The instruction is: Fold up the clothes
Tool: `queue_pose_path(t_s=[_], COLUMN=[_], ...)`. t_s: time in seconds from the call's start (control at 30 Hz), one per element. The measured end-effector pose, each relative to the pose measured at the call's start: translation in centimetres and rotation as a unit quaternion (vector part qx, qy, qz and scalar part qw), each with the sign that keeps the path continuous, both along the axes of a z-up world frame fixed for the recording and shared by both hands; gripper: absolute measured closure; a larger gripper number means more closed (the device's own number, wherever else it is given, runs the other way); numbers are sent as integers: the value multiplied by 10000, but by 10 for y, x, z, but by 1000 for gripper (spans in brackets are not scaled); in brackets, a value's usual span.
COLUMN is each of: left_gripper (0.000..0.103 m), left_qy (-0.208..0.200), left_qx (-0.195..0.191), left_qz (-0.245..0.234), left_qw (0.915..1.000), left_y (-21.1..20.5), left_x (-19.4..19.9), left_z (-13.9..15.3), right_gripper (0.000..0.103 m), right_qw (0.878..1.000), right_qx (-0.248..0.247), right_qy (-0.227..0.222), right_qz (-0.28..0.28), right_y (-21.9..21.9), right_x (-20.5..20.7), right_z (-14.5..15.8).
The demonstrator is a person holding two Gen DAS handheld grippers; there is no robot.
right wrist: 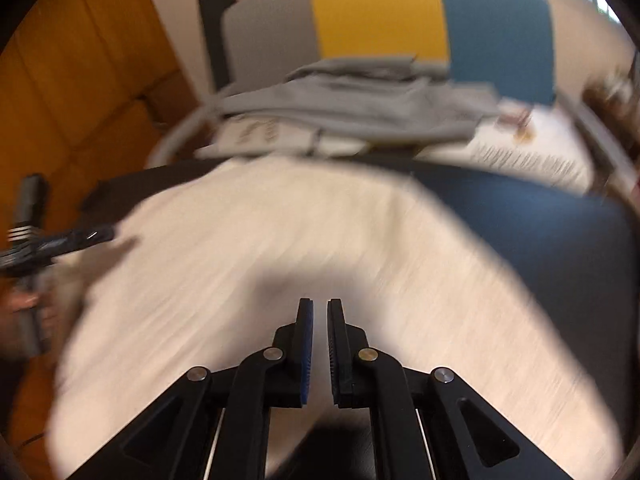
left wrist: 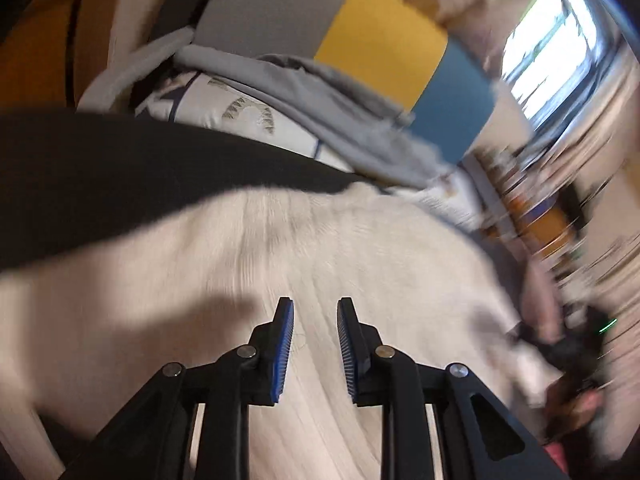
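1. Cream knitted cloth [left wrist: 312,248], the garment being folded, fills the lower and middle part of the left wrist view; its upper edge curves against a dark surface [left wrist: 100,168] at left centre.
2. Left gripper [left wrist: 315,312], bottom centre of that view, stands released, a clear gap between its blue-faced pads with nothing in it, over the cream cloth.
3. Upper middle: grey garments [left wrist: 320,92] lie heaped on printed white fabric [left wrist: 240,112], backed by a grey, yellow and blue striped panel [left wrist: 380,48].
4. Far right edge is heavily blurred; a bright window [left wrist: 548,52] shows upper right.
5. In the right wrist view an orange padded surface [right wrist: 80,72] takes the upper left.
6. Cream cloth [right wrist: 260,240] spreads across the centre, its right edge rounding against dark blue fabric [right wrist: 540,220], which lies bare at right.
7. Right gripper [right wrist: 320,304], bottom centre, is clenched almost fully, only a slit between the pads, nothing visibly caught.
8. Left edge: the other gripper [right wrist: 52,240] reaches in over the cloth's border.
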State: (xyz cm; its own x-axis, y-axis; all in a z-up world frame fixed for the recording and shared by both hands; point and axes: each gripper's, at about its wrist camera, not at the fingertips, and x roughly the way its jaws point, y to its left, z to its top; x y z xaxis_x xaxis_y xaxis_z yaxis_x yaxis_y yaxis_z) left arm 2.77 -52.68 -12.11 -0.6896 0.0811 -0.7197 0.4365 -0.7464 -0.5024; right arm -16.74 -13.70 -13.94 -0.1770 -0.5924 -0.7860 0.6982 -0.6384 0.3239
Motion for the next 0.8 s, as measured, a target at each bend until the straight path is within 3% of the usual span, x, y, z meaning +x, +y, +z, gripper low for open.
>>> queue_pose_path(t_s=[0.17, 0.37, 0.53, 0.67, 0.8], left_gripper=[75, 59, 46, 46, 47], left_qy=[600, 883, 787, 72, -80], left_qx=[803, 1083, 1105, 736, 833], left_qz=[100, -79, -454, -647, -838], left_qw=[9949, 9902, 9897, 9952, 9930], left_y=[28, 86, 134, 162, 177], left_x=[110, 189, 201, 191, 180], left_z=[8, 15, 5, -13, -23], right_gripper=[97, 90, 78, 76, 66], right_qw=[9888, 9740, 9624, 9591, 9610], right_qx=[-497, -1067, -1126, -1179, -1158], right_qy=[-1404, -1998, -2465, -2560, -2488], right_qz=[103, 103, 165, 272, 347], right_y=[53, 67, 56, 46, 39], right_x=[66, 117, 143, 158, 169], right_z=[-31, -47, -66, -71, -70])
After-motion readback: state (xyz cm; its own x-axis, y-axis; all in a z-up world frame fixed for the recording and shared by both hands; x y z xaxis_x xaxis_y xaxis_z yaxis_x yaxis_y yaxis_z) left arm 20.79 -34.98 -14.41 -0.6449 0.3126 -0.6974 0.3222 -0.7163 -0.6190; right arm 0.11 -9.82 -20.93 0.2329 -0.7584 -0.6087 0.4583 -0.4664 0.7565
